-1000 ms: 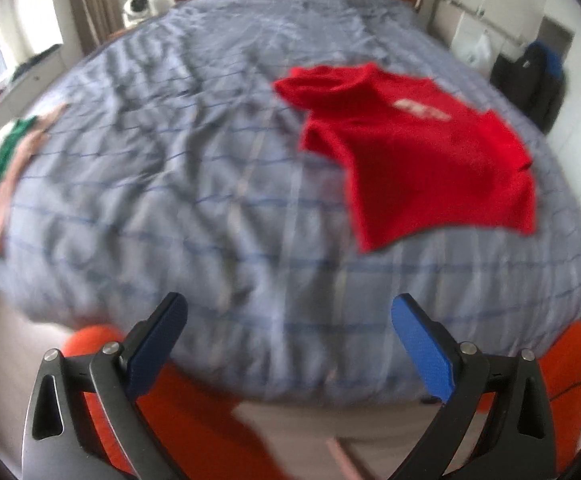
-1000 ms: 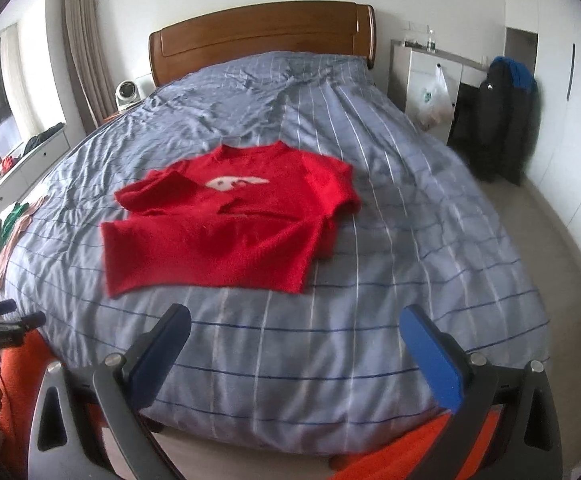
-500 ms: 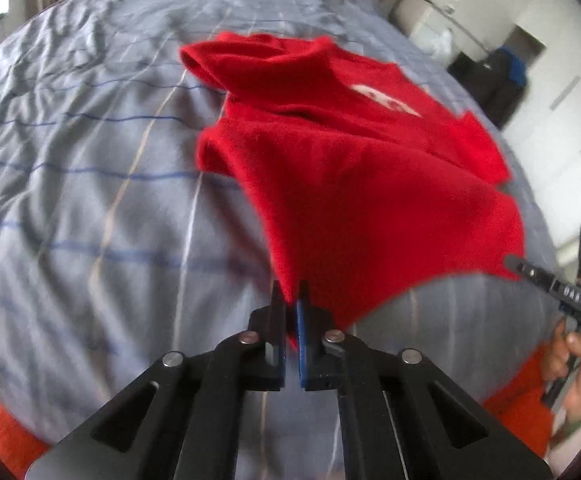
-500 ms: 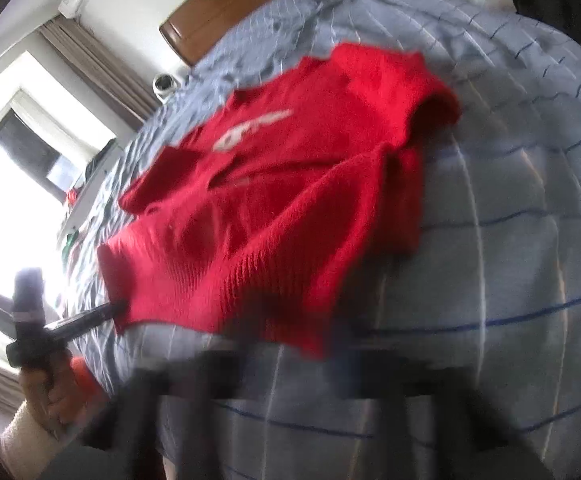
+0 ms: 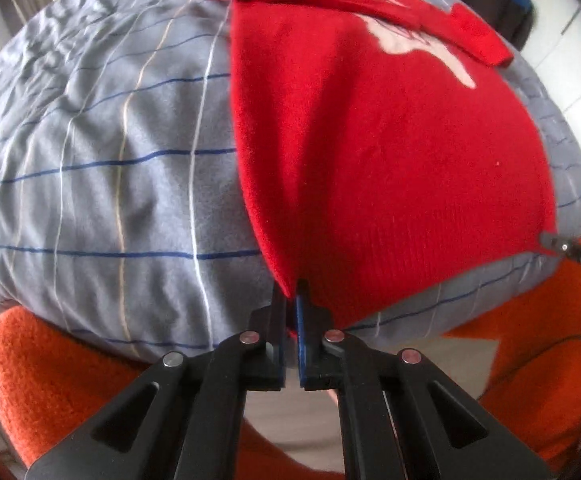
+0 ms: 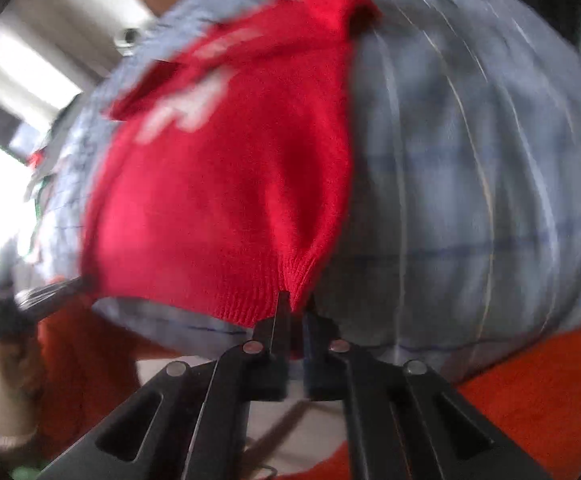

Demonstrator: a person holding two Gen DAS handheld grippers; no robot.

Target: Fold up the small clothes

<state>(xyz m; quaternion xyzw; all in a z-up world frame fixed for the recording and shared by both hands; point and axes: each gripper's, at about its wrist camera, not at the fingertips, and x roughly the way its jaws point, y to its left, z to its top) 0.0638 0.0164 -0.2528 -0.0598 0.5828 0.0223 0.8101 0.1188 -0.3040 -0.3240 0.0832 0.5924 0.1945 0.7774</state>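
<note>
The red knitted sweater (image 5: 390, 152) lies flat near the foot edge of the blue-grey striped bed (image 5: 110, 168). Left tongs (image 5: 290, 304) and right tongs (image 6: 296, 306) each clench a hem corner. Lift both corners level and together, keeping the hem taut, toward the collar.

Nothing is readable: the white print on the red knitted sweater (image 5: 390, 152) is blurred and partly covered.
</note>
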